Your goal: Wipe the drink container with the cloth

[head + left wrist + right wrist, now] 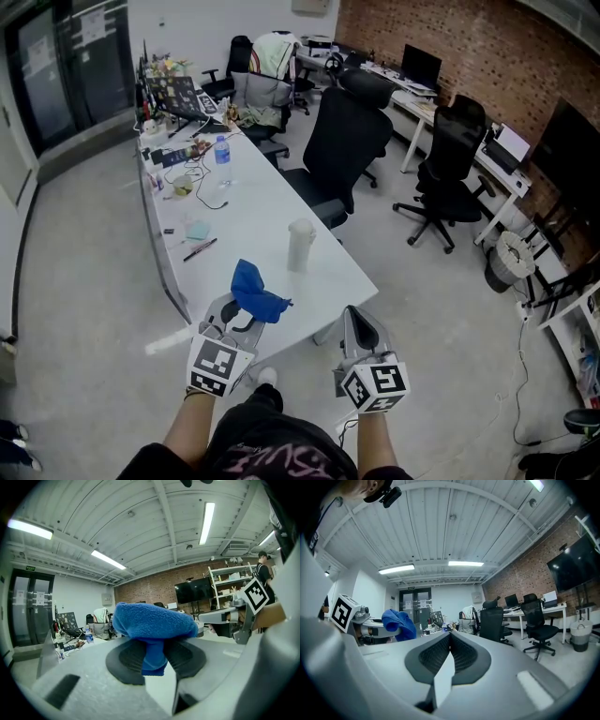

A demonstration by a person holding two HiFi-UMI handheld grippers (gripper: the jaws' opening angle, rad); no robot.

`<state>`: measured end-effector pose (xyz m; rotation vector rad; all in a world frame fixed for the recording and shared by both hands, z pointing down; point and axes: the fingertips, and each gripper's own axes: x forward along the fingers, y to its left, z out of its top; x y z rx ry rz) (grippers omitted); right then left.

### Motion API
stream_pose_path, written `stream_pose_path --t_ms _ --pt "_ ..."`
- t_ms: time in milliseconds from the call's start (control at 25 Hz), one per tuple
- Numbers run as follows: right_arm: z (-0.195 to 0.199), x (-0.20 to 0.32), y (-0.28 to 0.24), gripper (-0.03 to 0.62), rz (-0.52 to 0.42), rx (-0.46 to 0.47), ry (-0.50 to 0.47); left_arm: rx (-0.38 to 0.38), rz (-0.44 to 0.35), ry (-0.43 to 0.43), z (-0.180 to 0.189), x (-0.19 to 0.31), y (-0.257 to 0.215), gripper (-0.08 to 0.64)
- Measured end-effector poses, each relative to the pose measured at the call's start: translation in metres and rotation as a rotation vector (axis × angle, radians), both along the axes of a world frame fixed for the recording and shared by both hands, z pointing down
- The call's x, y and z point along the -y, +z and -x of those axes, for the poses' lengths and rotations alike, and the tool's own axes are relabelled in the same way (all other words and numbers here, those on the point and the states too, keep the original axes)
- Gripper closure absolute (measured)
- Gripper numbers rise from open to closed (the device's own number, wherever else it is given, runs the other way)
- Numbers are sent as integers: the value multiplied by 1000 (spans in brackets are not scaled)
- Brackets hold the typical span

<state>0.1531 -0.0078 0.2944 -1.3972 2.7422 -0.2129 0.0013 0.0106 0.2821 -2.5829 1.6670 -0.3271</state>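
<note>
Head view: left gripper [247, 312] pinches blue cloth [255, 291], right gripper [351, 313] clenched empty, drink container [300, 246] on table [255, 211] near black chair [347, 141].

Long white tabletop [253, 202] runs away from us. A water bottle [222, 150] stands toward the far end, with a laptop [178, 94] open near the far left corner. A pen [200, 249] lies by the left edge, and a black office chair [342, 141] sits against the right edge.
</note>
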Motion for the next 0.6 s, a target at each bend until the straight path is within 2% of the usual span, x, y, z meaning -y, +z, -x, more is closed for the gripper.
stream_pose_path --t_ms 600 --pt "-13 -1 4 598 -3 6 -5 -26 -5 6 -12 2 3 456"
